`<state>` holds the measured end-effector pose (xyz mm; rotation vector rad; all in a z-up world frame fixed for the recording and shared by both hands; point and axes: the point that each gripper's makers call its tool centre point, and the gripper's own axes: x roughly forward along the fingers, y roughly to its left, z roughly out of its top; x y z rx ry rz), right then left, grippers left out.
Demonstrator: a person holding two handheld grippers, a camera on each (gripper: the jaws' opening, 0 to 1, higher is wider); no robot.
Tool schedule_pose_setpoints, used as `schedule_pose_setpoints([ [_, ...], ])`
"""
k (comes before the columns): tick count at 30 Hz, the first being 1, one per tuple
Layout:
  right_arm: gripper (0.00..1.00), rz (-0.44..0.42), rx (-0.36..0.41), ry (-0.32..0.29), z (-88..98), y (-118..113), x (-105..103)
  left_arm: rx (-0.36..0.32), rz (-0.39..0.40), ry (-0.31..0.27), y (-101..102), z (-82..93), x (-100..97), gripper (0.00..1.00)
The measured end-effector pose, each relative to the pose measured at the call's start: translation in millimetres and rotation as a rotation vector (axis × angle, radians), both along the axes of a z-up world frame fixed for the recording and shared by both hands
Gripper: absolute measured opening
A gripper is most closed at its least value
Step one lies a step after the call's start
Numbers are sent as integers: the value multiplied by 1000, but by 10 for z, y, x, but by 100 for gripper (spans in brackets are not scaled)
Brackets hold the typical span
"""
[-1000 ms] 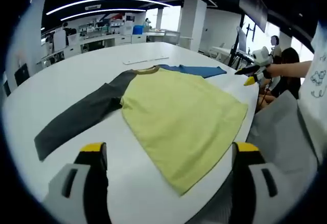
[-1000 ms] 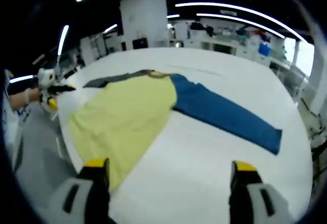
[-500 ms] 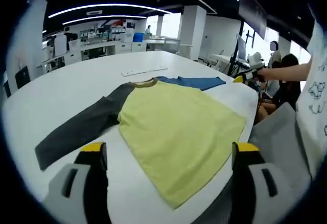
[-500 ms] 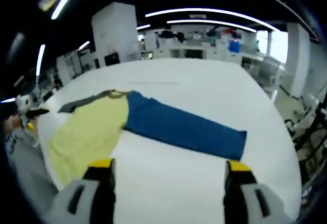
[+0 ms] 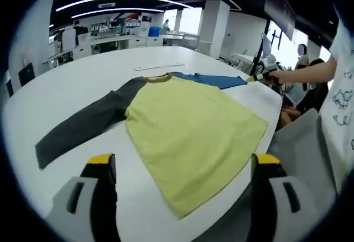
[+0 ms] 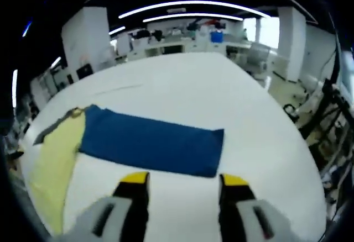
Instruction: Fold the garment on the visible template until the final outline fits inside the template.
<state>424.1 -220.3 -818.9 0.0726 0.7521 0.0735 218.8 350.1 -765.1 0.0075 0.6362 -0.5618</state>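
A long-sleeved shirt lies flat on the white table (image 5: pixel 66 82). Its yellow body (image 5: pixel 191 123) is in the middle, with a dark grey sleeve (image 5: pixel 83 126) stretched to the left and a blue sleeve (image 5: pixel 213 79) at the far side. My left gripper (image 5: pixel 183 162) hovers open over the near table edge, just short of the yellow hem. In the right gripper view the blue sleeve (image 6: pixel 152 145) lies straight across, joined to the yellow body (image 6: pixel 52 159). My right gripper (image 6: pixel 184 179) is open with narrowed jaws, just short of the sleeve's cuff end. That right gripper (image 5: pixel 261 77) also appears at the far table edge, held by a hand.
A thin pale strip (image 5: pixel 157 65) lies on the table beyond the collar. A person in grey trousers (image 5: pixel 310 153) stands at the table's right edge. Desks and shelving (image 6: pixel 182 37) fill the far room. Tripods and cables (image 6: pixel 326 115) stand off the table's right side.
The right gripper view has swung from the yellow body to the blue sleeve and come closer to its cuff end. Its jaws have narrowed. The left gripper view has barely shifted.
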Motion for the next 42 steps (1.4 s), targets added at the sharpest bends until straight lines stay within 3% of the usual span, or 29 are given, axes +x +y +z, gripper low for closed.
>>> schedule_pose_setpoints([
  [4,28,-32,-41,29,-72,-73,-2,26,-5,24,6,-79,-44,99],
  [8,21,-52,-57,45,-167,-152,55,24,-7,35,38,-122,-44,98],
  [15,12,-119,7,30,-176,-190,108,20,-10,52,5,-180,-49,98],
  [21,9,-115,6,54,-270,-135,85,19,-10,56,-27,-186,-53,98],
  [31,0,-107,-16,70,-223,-144,1,12,-9,57,-56,-217,-86,97],
  [37,0,-81,-47,38,-57,-70,11,1,-8,46,-45,-197,-81,97],
  [42,0,-35,-47,1,46,5,151,0,-11,32,-13,-193,-44,97],
])
